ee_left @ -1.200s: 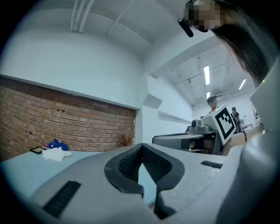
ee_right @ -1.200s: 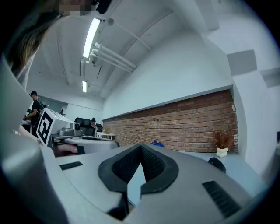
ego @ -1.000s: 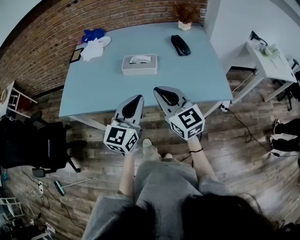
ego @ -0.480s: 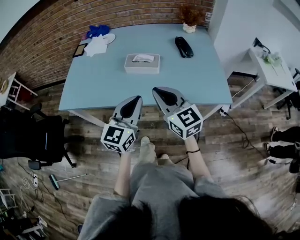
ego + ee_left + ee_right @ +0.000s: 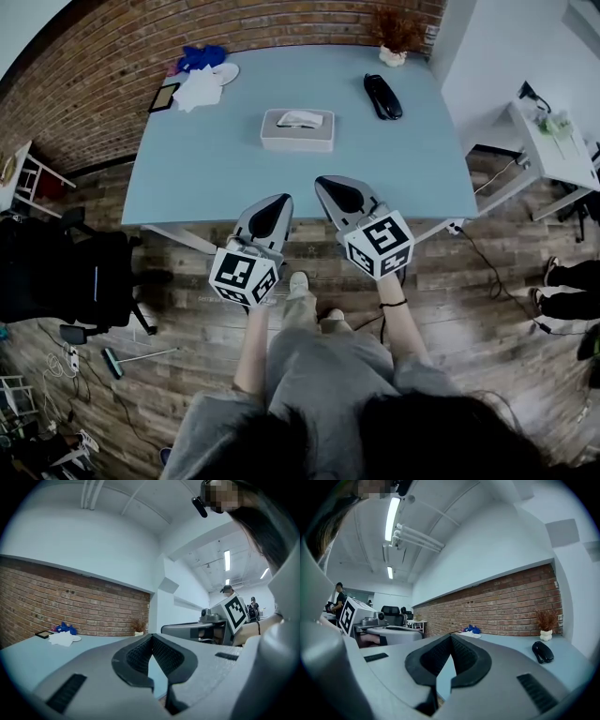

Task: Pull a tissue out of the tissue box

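The grey tissue box (image 5: pixel 298 131) sits near the middle of the light blue table (image 5: pixel 206 178), with a white tissue (image 5: pixel 302 119) poking from its top slot. Both grippers are held side by side at the table's near edge, well short of the box and pointing level toward it. My left gripper (image 5: pixel 281 198) is shut with nothing in it, and its dark pads (image 5: pixel 140 654) meet at the tip. My right gripper (image 5: pixel 322 181) is also shut and empty, its pads (image 5: pixel 465 658) touching. The box is hidden in both gripper views.
A black stapler-like object (image 5: pixel 382 96) and a small potted plant (image 5: pixel 398 39) are at the table's far right. White cloth (image 5: pixel 199 89), a blue item (image 5: pixel 202 58) and a dark tablet (image 5: pixel 164 97) lie far left. A black chair (image 5: pixel 66 281) stands left, a white desk (image 5: pixel 548 141) right.
Both grippers have drifted a little forward and lower, still shut and side by side. The table and box sit slightly further right in the head view.
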`<state>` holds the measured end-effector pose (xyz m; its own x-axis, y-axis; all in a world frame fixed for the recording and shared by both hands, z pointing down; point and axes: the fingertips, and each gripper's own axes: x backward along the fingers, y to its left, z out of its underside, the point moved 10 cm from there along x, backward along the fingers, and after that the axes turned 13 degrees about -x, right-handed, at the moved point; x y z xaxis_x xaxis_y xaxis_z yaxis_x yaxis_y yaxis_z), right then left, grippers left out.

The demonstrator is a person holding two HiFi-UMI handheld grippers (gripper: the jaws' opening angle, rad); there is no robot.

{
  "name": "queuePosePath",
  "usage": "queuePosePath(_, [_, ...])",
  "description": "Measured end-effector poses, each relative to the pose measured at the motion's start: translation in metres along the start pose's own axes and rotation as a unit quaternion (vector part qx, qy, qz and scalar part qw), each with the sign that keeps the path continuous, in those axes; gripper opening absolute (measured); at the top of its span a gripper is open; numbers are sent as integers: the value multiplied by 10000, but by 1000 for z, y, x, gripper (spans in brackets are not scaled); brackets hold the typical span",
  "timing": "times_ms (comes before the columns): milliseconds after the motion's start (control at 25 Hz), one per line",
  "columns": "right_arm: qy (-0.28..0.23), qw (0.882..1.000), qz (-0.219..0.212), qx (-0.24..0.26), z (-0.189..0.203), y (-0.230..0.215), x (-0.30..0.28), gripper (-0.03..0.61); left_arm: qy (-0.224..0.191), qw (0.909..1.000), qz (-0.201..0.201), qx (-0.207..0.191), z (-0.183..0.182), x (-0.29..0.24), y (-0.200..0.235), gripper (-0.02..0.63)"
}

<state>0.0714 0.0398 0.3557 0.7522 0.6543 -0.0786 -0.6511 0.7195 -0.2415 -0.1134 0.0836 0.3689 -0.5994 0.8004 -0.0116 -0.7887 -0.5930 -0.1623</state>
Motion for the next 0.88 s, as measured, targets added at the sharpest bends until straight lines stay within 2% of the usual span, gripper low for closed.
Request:
queuePosePath(720, [110, 9993, 306, -157, -8, -47, -99, -2, 170, 9990, 400, 65, 29, -62, 101, 3])
queuePosePath(880, [-2, 9992, 372, -175, -13, -58, -114, -2, 152, 9986, 502, 27, 32, -77, 120, 3])
